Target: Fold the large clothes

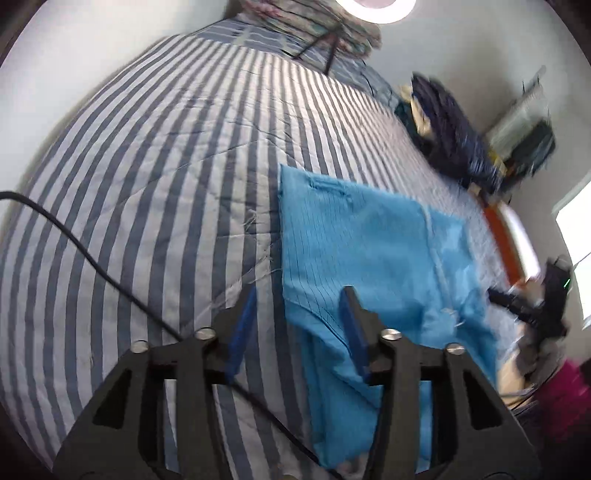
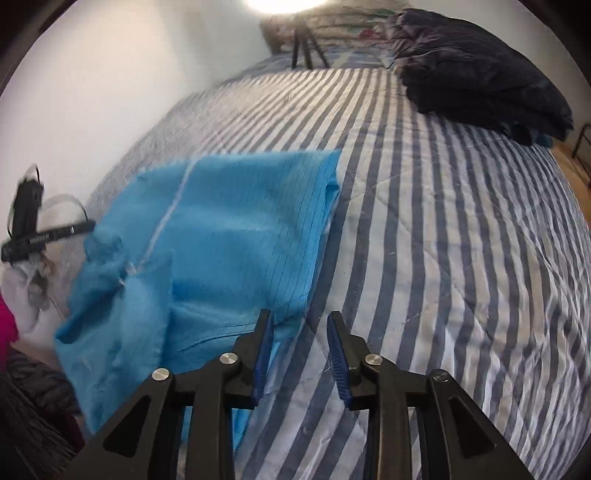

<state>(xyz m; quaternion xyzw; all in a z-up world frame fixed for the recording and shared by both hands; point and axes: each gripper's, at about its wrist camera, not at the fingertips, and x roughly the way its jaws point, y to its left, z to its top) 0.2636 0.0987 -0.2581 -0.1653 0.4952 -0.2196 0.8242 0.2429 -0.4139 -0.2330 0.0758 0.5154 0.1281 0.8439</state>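
Nearest, the left gripper (image 1: 299,295) hangs over the bed with its fingers (image 1: 242,332) released and nothing between them, straddling the edge of the blue garment (image 1: 362,251). The right gripper (image 2: 300,321) likewise stands apart and empty, poised over the opposite edge of that garment (image 2: 236,221).

The blue garment lies spread flat, partly folded on itself, at the near side of the striped bedspread (image 1: 155,158). A black cable (image 1: 74,240) trails across the bedspread beside it.

Beyond the garment the bedspread runs bare in grey and white stripes. Farther off, a dark garment pile (image 2: 480,77) rests toward the far corner. A tripod (image 2: 306,48) stands at the far end before patterned pillows (image 1: 314,22). Plain white walls (image 2: 110,74) enclose the bed.
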